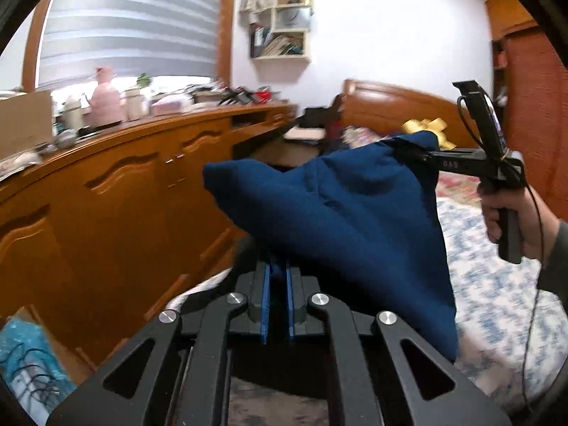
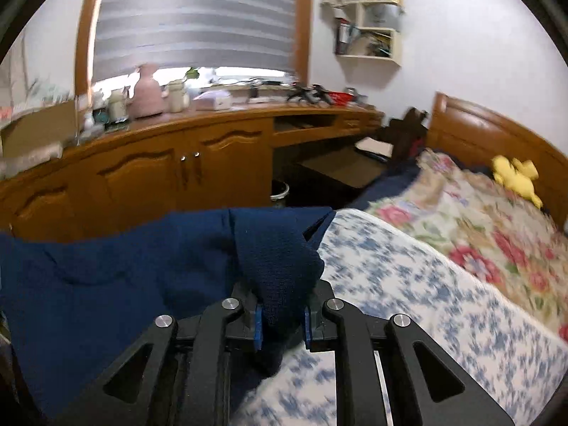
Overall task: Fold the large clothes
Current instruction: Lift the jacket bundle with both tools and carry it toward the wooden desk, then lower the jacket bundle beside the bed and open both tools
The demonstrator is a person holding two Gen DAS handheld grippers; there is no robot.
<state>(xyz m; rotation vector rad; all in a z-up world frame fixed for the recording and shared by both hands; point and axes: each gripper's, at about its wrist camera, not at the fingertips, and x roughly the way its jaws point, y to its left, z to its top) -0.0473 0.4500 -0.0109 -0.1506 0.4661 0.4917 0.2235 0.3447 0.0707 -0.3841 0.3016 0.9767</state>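
Clamped between my left claw [image 1: 277, 277] and my right claw [image 2: 282, 314], both closed tight on fabric, the navy garment [image 1: 340, 209] hangs above the bed's [image 2: 408, 284] near left corner.

Window daylight [image 2: 248, 71], motion blur, fisheye-warped dark edges.

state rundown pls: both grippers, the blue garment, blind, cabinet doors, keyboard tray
left gripper: shut on blue garment
right gripper: shut on blue garment
blue garment: lifted, bunched, stretched between both grippers, partly draped at the bed edge
window blind: mostly lowered, gap open at the bottom
cabinet doors: closed
keyboard tray: pulled out
yellow plush toy: lying on the floral quilt
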